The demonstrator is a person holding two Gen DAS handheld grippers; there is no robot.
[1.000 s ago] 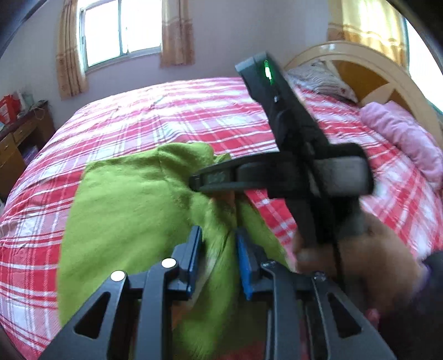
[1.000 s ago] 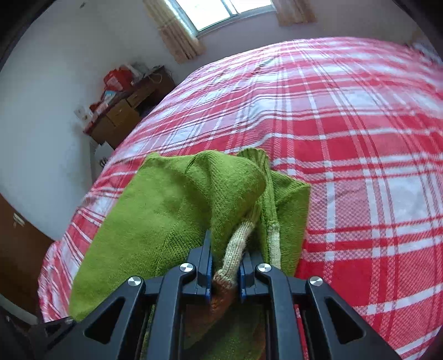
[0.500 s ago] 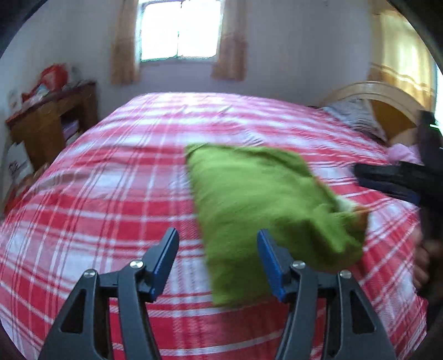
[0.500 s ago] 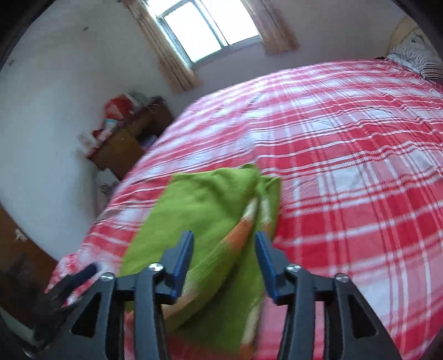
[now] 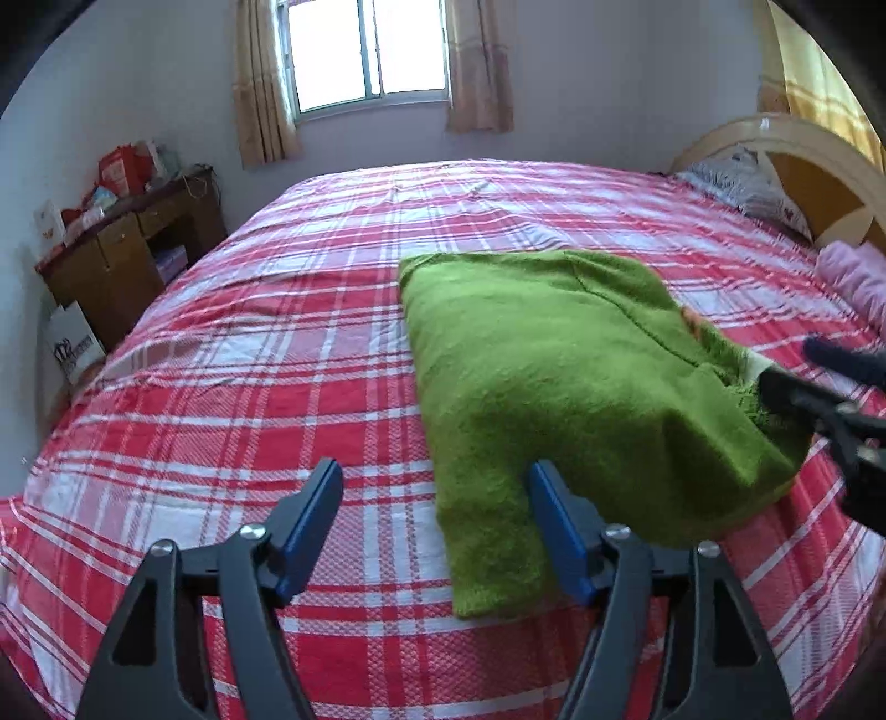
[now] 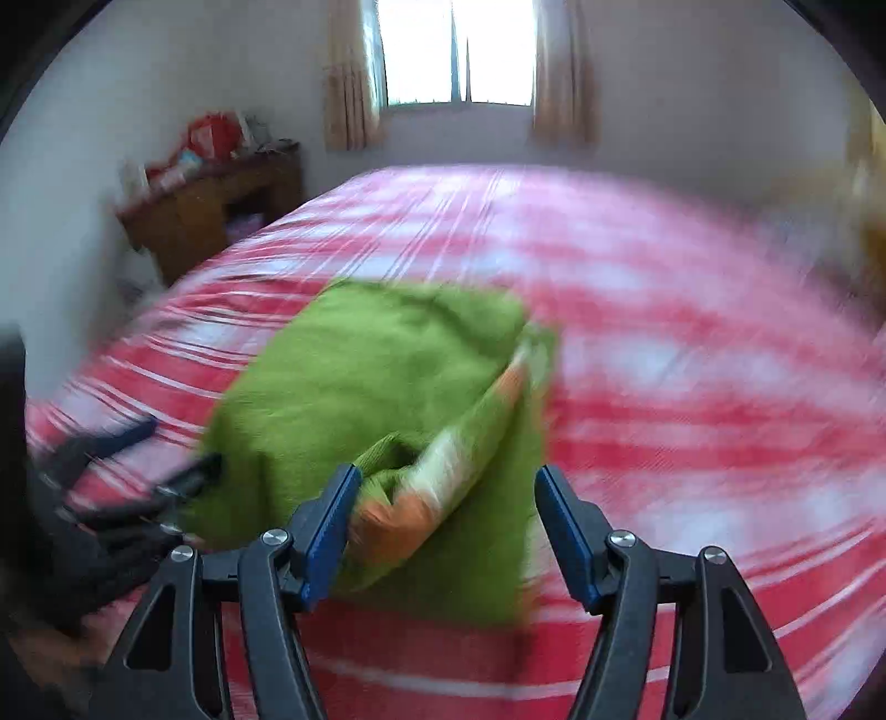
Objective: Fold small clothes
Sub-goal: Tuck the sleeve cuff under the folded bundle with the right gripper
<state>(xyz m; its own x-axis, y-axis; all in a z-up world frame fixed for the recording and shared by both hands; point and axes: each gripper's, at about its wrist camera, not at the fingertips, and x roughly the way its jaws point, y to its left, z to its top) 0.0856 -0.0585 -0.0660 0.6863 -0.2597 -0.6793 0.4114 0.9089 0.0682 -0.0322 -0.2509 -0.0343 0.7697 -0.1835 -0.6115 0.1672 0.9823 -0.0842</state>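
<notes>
A folded green knit garment (image 5: 559, 376) with orange and cream cuffs lies on the red plaid bed (image 5: 266, 354). My left gripper (image 5: 437, 523) is open and empty, just short of the garment's near left edge. My right gripper (image 6: 446, 526) is open and empty over the garment (image 6: 376, 376) at its near end; the view is blurred. The orange cuff (image 6: 398, 515) lies between the right fingers without being clamped. The right gripper also shows at the right edge of the left wrist view (image 5: 830, 399).
A wooden desk (image 5: 127, 249) with red boxes stands at the left wall. A headboard (image 5: 797, 160), a patterned pillow (image 5: 742, 183) and a pink cloth (image 5: 853, 271) are at the right. A window with curtains (image 5: 365, 50) is at the back.
Both grippers let go of the green garment, opened wide and drew back. The garment now lies folded on the bed.
</notes>
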